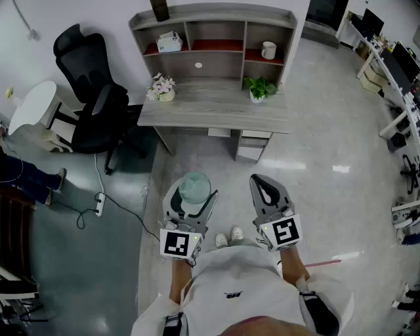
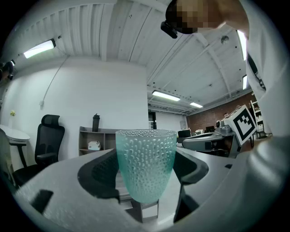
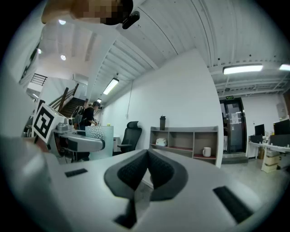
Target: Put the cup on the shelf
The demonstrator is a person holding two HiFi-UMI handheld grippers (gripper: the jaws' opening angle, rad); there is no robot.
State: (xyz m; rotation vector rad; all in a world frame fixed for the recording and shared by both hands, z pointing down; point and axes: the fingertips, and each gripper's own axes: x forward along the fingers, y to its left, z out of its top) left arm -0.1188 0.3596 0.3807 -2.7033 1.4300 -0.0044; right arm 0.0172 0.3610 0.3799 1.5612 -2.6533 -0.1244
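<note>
Jaws around dimpled teal cup (image 2: 145, 163)

Teal dimpled cup (image 2: 146, 158) upright, clamped between left gripper (image 2: 145, 176) jaws, shelf (image 2: 93, 135) behind

Cup (image 2: 145, 163): translucent teal, glass or plastic, can't tell which. Wall covered in small raised beads, rim smooth.
Left tool (image 2: 145, 174), right tool (image 3: 147, 158): the 2 shells matt grey, plastic by the look. Pads (image 3: 129, 174) dark, finely knurled.
Marker cubes (image 1: 179, 243): flat black-and-white print.
Desk (image 1: 216, 108), shelf (image 1: 213, 16): grey wood grain, matt. Shelf boards lined dull red.
Floor (image 1: 328, 131): polished grey, glossy, mirrors the ceiling lights.
Mug (image 1: 268, 50): white, smooth, slight sheen.
Shirt (image 1: 230, 289): white cloth.
</note>
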